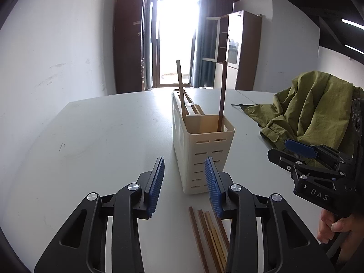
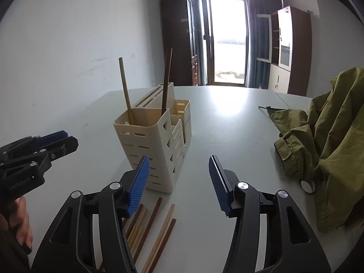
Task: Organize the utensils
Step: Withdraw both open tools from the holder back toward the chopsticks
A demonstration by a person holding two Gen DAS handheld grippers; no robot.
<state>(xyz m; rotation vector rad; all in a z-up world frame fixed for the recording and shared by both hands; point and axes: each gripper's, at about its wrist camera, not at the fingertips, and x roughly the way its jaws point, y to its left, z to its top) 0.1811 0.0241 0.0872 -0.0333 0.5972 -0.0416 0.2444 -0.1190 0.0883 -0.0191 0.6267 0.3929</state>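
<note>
Both claws stand open and hold nothing: left claw (image 1: 184, 182), right claw (image 2: 179, 179). Loose chopsticks (image 2: 157, 229) lie on the table (image 2: 227, 136) at the frame's bottom, before the cream holder (image 2: 157, 141) with two sticks upright.

Left gripper (image 1: 184, 182), right gripper (image 2: 179, 179) — black linkage arms, silver screws, ribbed blue pads — white "DAS" lettering.

Cream slotted holder (image 2: 150, 145), brown and tan chopsticks (image 2: 154, 227), olive jacket (image 2: 329, 141), blue ribbed pads (image 2: 138, 182)
</note>
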